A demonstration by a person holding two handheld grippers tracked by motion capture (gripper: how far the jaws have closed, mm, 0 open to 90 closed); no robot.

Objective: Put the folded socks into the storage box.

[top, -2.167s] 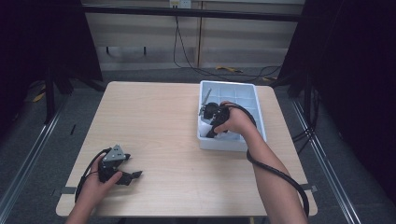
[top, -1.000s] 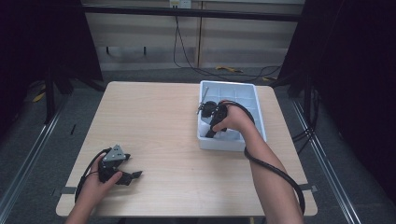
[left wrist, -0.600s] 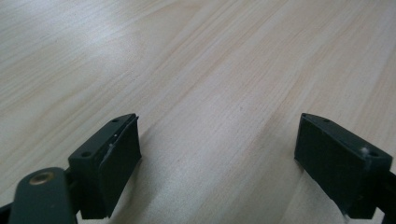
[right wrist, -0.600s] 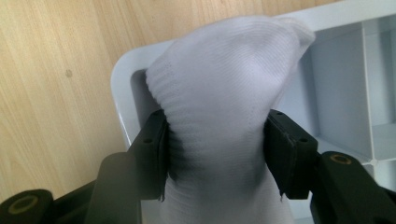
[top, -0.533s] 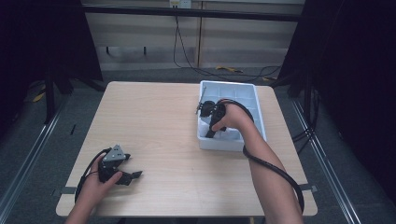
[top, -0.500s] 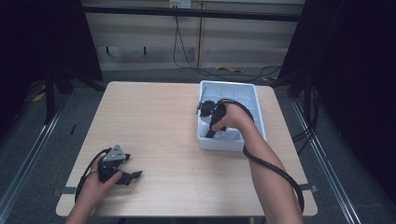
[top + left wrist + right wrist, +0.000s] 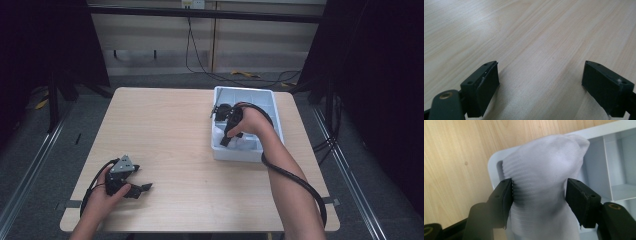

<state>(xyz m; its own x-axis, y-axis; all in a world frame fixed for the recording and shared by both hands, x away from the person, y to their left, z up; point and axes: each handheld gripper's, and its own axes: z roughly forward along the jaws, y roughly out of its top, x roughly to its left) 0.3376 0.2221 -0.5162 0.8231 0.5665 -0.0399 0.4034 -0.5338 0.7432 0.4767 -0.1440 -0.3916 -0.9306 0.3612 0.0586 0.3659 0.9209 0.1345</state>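
Sock (image 7: 544, 190) is pinched by R gripper (image 7: 540, 195) over tray (image 7: 270, 107); L gripper (image 7: 549, 82) is spread wide, rested on tabletop (image 7: 175, 130).

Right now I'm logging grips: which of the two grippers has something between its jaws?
The right gripper, jaws around a white sock over the tray; the left gripper is open above bare table.

Setting: a lab or test workspace, not a home. Evidence: one plain light-wood table (image 7: 200, 165) standing alone on grey carpet (image 7: 45, 145); black curtains (image 7: 50, 40) hung at both sides; metal floor rails (image 7: 30, 172) along each side of the table; loose cables (image 7: 220, 75) trailing across the floor before beige wall panels (image 7: 150, 35).
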